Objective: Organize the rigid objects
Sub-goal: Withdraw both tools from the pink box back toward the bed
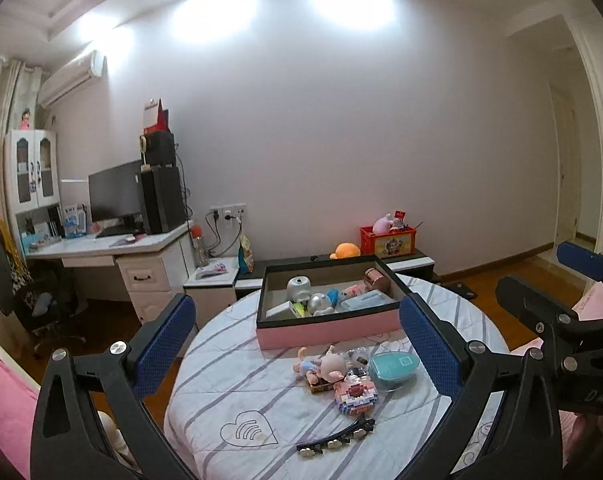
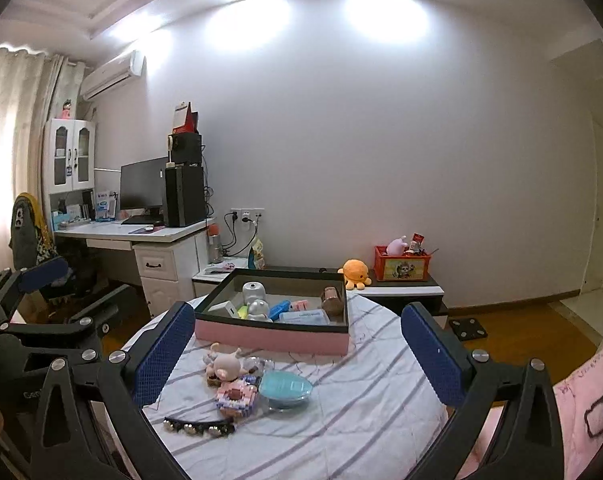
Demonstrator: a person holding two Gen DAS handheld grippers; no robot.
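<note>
On a round tabletop (image 1: 229,364) covered in a striped cloth, seen from the left wrist view, a pink box (image 1: 328,330) with a dark rim is sitting at the far side, already holding several small items. Nearer the camera, loose things are lying in a tight cluster: a small doll (image 1: 325,366), a teal oval case (image 1: 393,367), a pink brick-built block (image 1: 355,395) and a studded black hair clip (image 1: 335,436). The left hand-held gripper (image 1: 297,348) is hovering above them with its blue fingers (image 1: 163,348) spread wide, gripping nothing. The right hand-held gripper is showing at the right edge.

In the right wrist view, the right hand-held gripper (image 2: 297,350) is likewise hanging spread and empty over the same cluster. The doll (image 2: 225,365), the block (image 2: 237,396) and the teal case (image 2: 286,390) are touching or overlapping one another, and the hair clip (image 2: 199,428) is lying close to the near left rim of the tabletop (image 2: 381,400).

The crowding looks like the main hazard: fingers coming down on one item could nudge its neighbours, and the clip, being near the edge, could slide off the cloth. The two tools are also working close together and could collide. Open cloth is lying to the right of the cluster, offering freer room for approach, while the box's raised wall is needing clearance on any carry.
</note>
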